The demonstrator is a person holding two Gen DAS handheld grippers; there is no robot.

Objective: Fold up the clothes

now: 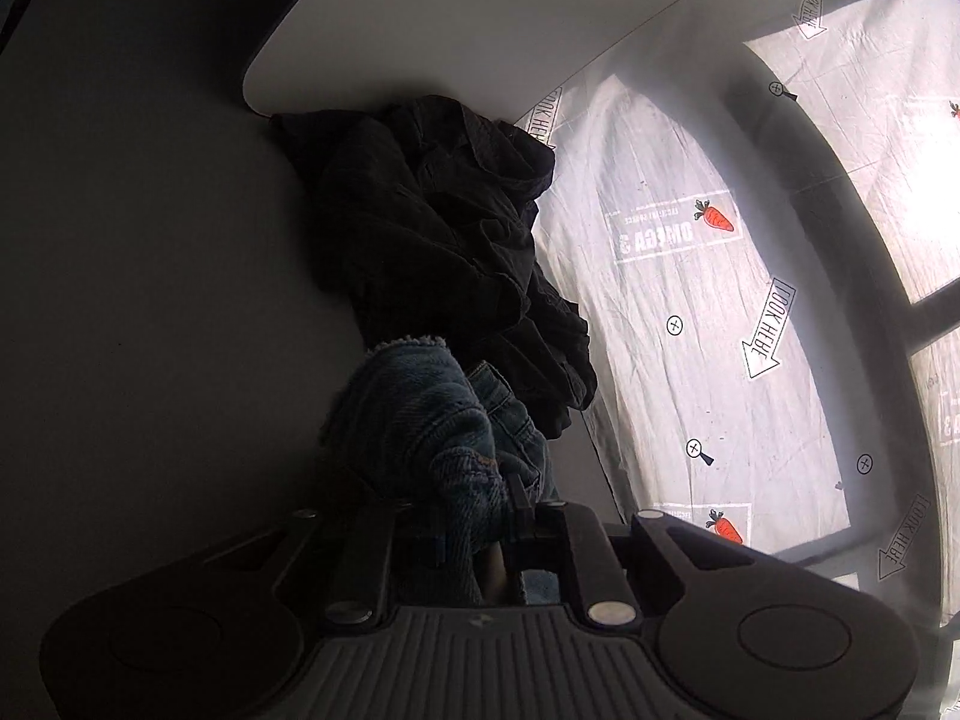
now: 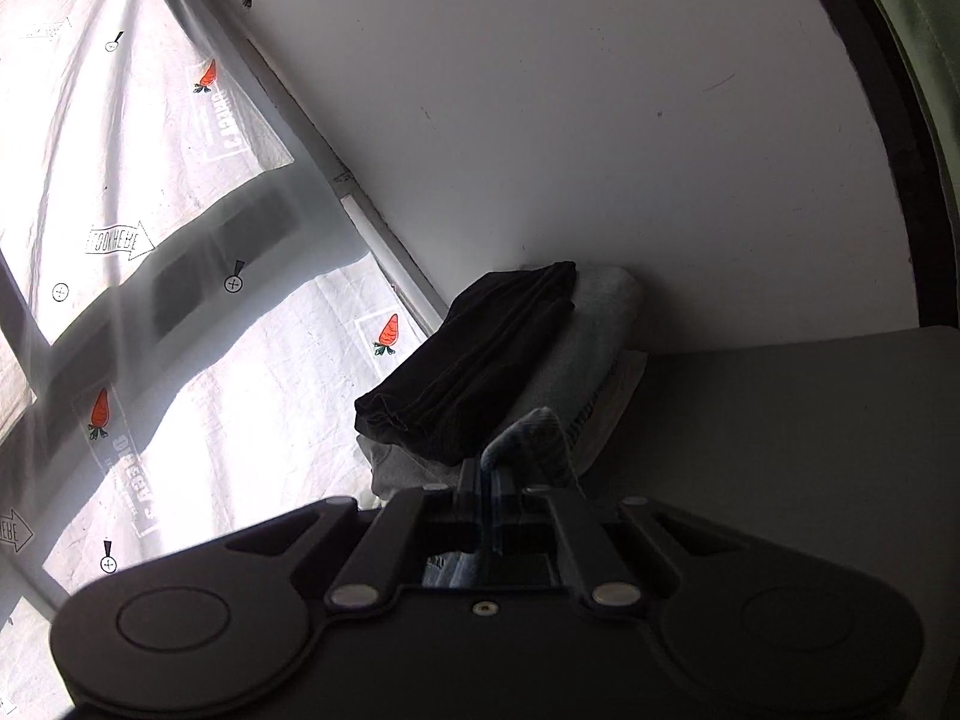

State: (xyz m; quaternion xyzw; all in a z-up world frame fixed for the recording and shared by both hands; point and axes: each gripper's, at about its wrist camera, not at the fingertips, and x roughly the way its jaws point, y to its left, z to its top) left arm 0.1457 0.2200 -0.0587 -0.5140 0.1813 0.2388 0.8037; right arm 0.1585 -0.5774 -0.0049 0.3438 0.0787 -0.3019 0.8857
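- Denim garment (image 1: 420,420): pinched in both your grippers, left gripper (image 1: 462,516) and right gripper (image 2: 510,480), held over the table (image 1: 150,300).
- Folded stack (image 2: 510,354) sits done by the wall.
- Black heap (image 1: 438,228) looks unfolded, though it's dim.

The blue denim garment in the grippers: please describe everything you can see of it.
The denim garment is blue jean fabric with stitched seams and a frayed pale edge at its top. It is bunched, not flat. The left gripper is shut on one part; the right gripper is shut on a paler corner. A crumpled black garment lies just behind it, seeming to touch it. Its full shape is hidden.
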